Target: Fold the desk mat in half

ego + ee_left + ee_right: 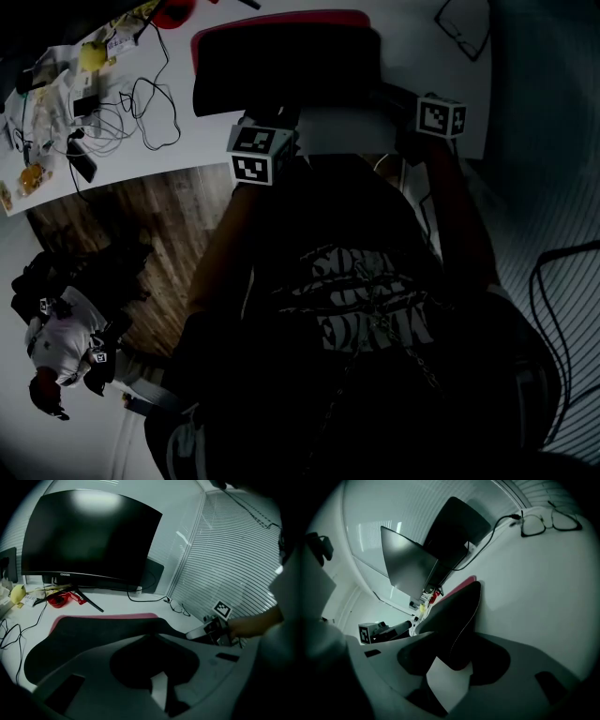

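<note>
The desk mat [281,66] lies on the white desk [412,37], its black face up and a red edge [281,17] showing along the far side. In the left gripper view the mat [93,634] runs in under my left gripper [154,667], which is shut on its near edge. In the head view the left gripper [277,120] sits at the mat's near side. My right gripper [457,667] is open, with a stitched corner of the mat [457,620] lying loosely between its jaws. The right gripper [403,101] is at the mat's near right corner.
A dark curved monitor [89,536] stands behind the mat. Glasses [464,28] lie to the right. Cables [141,112], a red object [63,599] and clutter fill the left of the desk. Wooden floor, another person [61,347] and a wire chair [572,309] are below.
</note>
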`<control>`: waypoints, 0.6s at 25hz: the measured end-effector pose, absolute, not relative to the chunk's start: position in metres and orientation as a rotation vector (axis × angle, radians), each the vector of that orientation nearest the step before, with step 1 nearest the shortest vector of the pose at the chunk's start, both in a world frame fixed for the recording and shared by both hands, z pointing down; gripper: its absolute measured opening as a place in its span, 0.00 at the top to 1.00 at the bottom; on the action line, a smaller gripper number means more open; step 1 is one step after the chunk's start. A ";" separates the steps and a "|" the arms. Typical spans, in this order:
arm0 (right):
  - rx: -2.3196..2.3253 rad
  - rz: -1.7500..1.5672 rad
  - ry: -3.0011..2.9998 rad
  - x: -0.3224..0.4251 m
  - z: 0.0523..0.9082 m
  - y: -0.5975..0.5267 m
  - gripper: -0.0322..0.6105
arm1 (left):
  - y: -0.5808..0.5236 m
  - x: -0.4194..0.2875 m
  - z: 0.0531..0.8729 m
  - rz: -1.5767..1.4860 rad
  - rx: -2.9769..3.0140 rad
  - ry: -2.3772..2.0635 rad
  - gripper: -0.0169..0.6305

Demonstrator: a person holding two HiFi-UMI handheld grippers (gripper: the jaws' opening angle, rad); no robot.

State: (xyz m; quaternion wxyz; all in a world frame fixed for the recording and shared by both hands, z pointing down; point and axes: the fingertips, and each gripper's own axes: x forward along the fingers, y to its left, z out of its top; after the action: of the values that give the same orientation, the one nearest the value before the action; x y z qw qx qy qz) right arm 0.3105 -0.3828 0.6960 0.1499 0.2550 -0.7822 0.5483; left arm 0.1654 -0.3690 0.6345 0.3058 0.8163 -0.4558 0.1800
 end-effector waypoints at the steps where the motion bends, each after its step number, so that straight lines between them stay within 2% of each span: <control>1: 0.720 1.587 -2.243 0.309 0.697 -0.382 0.69 | -0.369 0.165 0.632 0.483 2.164 -1.205 0.96; 5: 0.722 1.318 -2.305 0.304 0.685 -0.388 0.77 | -0.371 0.165 0.613 0.513 2.195 -1.180 0.96; 6: 0.721 1.213 -2.340 0.300 0.676 -0.391 0.86 | -0.372 0.163 0.607 0.521 2.207 -1.175 0.96; 8: 0.706 0.998 -2.413 0.290 0.655 -0.397 0.91 | -0.375 0.160 0.591 0.530 2.242 -1.163 0.96; 10: 0.673 0.737 -2.461 0.278 0.631 -0.397 0.92 | -0.377 0.158 0.571 0.533 2.297 -1.155 0.95; 15: 0.546 0.224 -2.489 0.242 0.569 -0.381 0.93 | -0.386 0.142 0.519 0.593 2.449 -1.200 0.85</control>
State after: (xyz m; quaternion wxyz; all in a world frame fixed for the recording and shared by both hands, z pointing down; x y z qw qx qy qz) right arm 0.2421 -0.3807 0.5691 0.2874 0.2045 -0.9320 0.0838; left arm 0.1420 -0.3855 0.5190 0.1742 0.8640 -0.4234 0.2094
